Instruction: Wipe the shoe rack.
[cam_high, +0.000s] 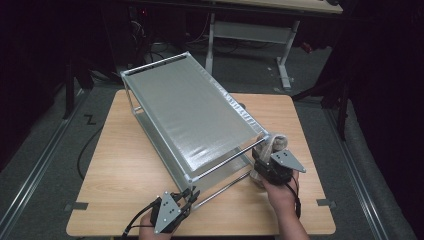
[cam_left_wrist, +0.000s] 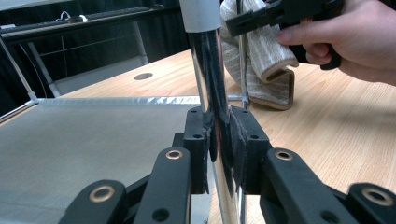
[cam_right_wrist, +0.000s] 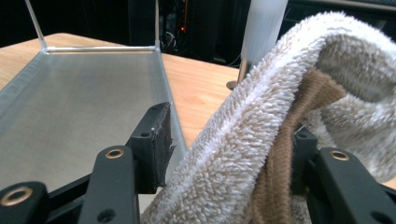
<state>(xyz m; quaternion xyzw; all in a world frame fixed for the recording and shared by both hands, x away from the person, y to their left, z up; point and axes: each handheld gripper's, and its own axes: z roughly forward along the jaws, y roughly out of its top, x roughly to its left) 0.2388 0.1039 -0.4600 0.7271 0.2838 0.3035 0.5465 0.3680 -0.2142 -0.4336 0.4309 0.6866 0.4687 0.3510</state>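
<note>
My left gripper (cam_high: 187, 196), at the bottom centre of the high view, is closed around the shiny leg (cam_left_wrist: 212, 84) of the metal rack (cam_high: 192, 112), which fills the middle of the table (cam_high: 120, 165). My right gripper (cam_high: 263, 162), at the lower right, holds a beige towel (cam_right_wrist: 261, 154) against the rack's near right corner post (cam_right_wrist: 261, 32)

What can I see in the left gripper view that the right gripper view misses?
The left gripper view gives the left gripper with its jaws shut on a chrome post of the shelf rack, and a hand with the other gripper farther off. The right gripper view gives the right gripper with a beige towel between its jaws. Both share the towel, the rack's grey shelf and the wooden table.
</note>
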